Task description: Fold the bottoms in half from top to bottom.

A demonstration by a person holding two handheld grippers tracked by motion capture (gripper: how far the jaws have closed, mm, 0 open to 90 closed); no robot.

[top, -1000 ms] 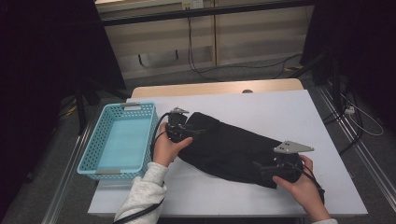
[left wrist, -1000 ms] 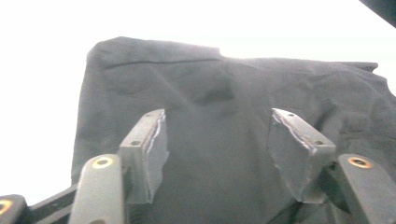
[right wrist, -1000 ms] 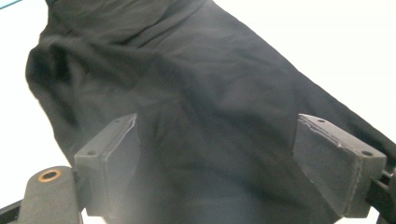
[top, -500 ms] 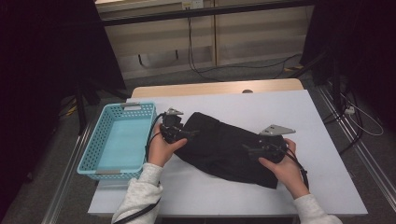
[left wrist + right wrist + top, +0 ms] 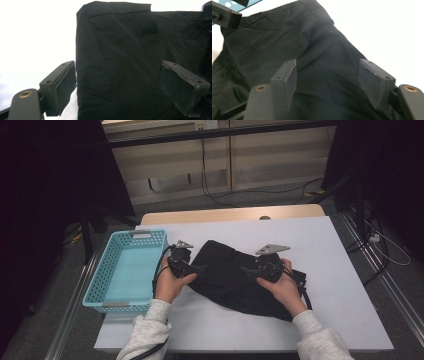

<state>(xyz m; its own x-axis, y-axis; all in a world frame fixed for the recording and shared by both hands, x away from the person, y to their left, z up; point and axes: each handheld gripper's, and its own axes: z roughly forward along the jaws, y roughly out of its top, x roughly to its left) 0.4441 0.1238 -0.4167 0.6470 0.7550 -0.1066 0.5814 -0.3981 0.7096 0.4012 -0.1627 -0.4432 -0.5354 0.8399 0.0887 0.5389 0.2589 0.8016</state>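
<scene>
Both my tongs stand spread with nothing pinched, the left gripper point(image 5: 200, 268) just opening at the left end of the black cloth point(image 5: 230, 275) and the right gripper point(image 5: 246, 269) just closing over its middle, so the cloth's long way runs between them toward the desk's point(image 5: 340, 245) right edge.

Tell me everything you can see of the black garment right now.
The black garment is soft, matte woven cloth with stitched seams, lying folded and rumpled on the white table, just right of the blue basket. The left gripper is at its left edge, jaws just opened, cloth between them unpinched. The right gripper lies over its middle, jaws closing but not pressing yet.
</scene>
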